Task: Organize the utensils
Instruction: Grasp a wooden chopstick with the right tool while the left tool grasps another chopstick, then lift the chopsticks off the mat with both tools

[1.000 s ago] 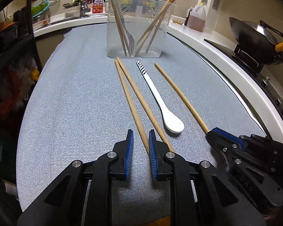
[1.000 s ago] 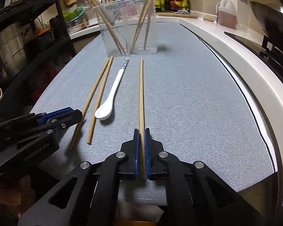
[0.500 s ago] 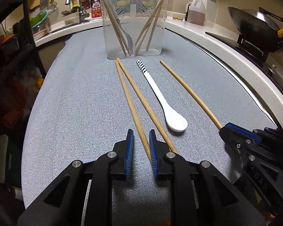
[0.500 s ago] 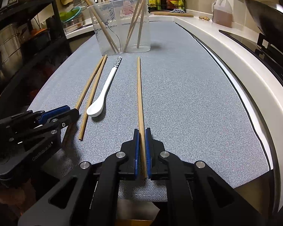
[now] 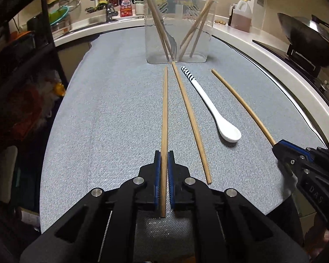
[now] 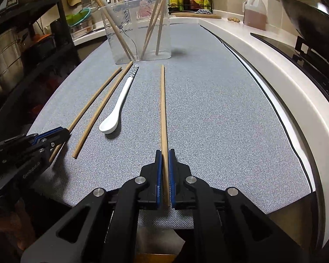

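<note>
The left gripper (image 5: 164,160) has its jaws closed on the near end of a wooden chopstick (image 5: 164,109), which runs straight ahead over the grey mat (image 5: 109,120) on the worktop, its far tip pointing toward the clear plastic container (image 5: 177,28). The right gripper (image 6: 163,160) likewise has its jaws pressed against a second chopstick (image 6: 162,105), gripped near its end, the rest of the stick reaching forward over the mat toward the same container. Between the 2 held sticks, a loose chopstick (image 5: 191,122) lies flat on the mat, its far tip touching or just short of the container's base, and just to its right lies a white ceramic spoon (image 5: 210,105) with a black-striped handle, bowl toward the grippers. Whether the held sticks rest on the mat or are raised off it cannot be told. The container stands upright at the far end of the mat and holds several chopsticks leaning against its walls and a metal fork (image 5: 172,41), tines down.
</note>
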